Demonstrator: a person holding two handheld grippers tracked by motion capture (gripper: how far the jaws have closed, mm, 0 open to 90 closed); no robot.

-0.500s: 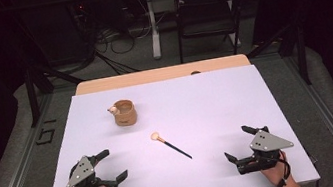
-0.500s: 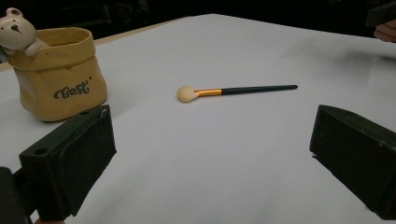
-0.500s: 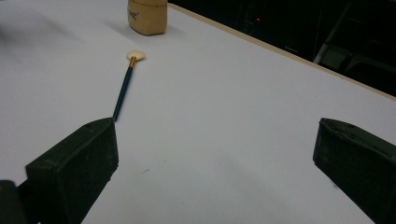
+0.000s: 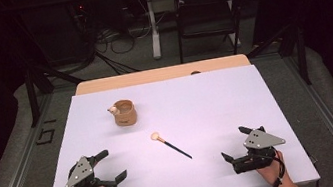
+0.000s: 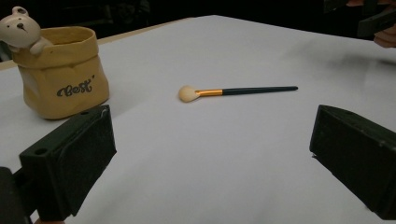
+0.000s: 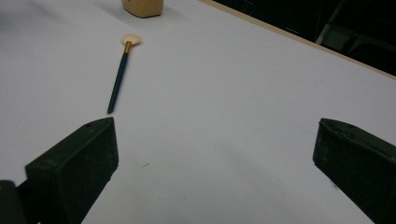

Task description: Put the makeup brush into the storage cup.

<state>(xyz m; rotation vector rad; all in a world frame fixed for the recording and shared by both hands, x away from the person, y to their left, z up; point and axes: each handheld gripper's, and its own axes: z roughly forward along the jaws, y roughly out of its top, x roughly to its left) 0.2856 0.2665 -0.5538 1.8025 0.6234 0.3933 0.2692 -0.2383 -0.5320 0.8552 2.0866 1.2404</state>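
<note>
white table (image 4: 218, 110), brush (image 4: 170, 145) lying diagonally, head far-left

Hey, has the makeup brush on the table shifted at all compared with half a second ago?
No. The makeup brush lies in the same spot on the white table, its pale head pointing toward the bear pot, just as before.

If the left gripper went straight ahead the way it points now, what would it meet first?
Probably the brush: it lies across the line between the open left gripper's jaws, with bare table before it. The bear cup sits off to the side, likely missed.
</note>
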